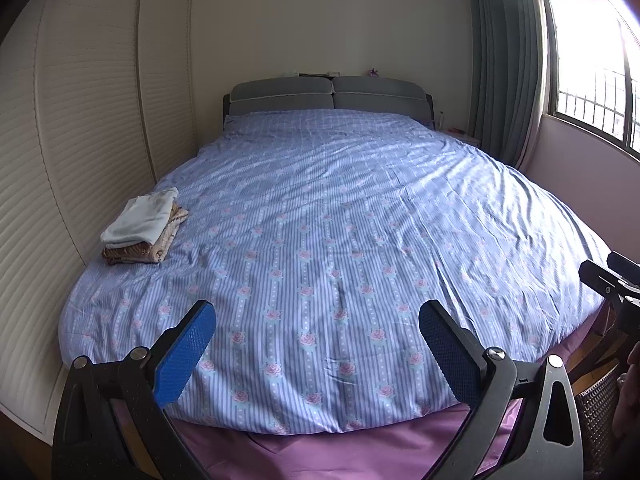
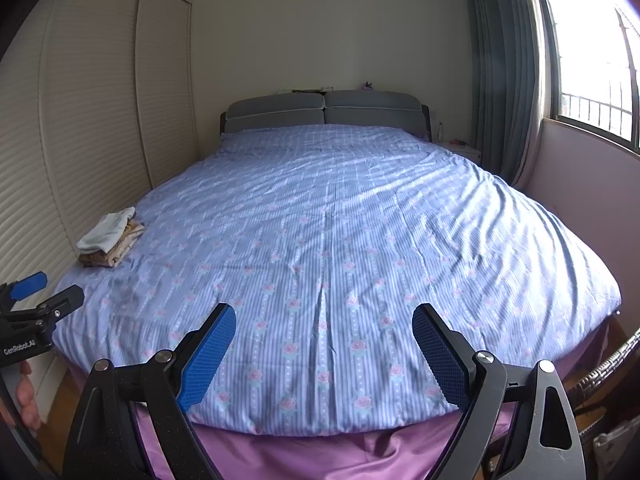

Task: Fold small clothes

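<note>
Hovering wide open over the bed [image 1: 320,220], left gripper [image 1: 316,344] and right gripper [image 2: 324,344] should reach gently for the folded clothes pile [image 1: 142,228].

My left tongs [image 1: 318,320] are spread wide, both blue-padded fingers [image 1: 188,354] apart with nothing between them. My right tongs [image 2: 324,324] are spread just as wide and equally empty. Both point forward, level and side by side. Each camera catches the other tongs at its edge, and my left hand [image 2: 26,400] shows on the grip.
</note>
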Demonstrator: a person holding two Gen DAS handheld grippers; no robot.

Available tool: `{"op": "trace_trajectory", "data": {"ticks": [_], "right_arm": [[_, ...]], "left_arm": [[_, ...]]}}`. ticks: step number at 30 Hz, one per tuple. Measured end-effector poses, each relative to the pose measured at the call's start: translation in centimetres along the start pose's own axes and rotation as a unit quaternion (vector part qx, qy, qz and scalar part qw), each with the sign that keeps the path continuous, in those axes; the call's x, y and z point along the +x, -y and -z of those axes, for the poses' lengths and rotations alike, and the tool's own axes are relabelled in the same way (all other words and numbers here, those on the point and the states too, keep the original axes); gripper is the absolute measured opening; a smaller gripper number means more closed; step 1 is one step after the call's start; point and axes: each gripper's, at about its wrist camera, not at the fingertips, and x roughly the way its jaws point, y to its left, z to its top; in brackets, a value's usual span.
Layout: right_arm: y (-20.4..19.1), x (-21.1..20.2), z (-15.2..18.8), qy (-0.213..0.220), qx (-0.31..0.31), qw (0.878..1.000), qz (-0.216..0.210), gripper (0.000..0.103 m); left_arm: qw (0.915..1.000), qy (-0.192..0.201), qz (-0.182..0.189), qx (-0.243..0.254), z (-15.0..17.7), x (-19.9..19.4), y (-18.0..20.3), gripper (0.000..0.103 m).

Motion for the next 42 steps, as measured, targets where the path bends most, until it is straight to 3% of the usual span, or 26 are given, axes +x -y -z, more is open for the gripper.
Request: {"op": "trace_trajectory", "data": {"ticks": [29, 42], "right_arm": [[0.24, 0.04, 0.17, -0.002, 0.004, 1.000, 0.000, 0.091], [0.24, 0.08, 0.20, -0.004, 0.006, 1.000, -0.001, 0.091]], "left_arm": [[1.0000, 0.001, -0.001, 0.002, 0.09, -0.12, 0.20, 0.103], [0.9998, -0.017, 0.002, -0.006, 0.58, 0.63, -0.04, 0.103]]}}
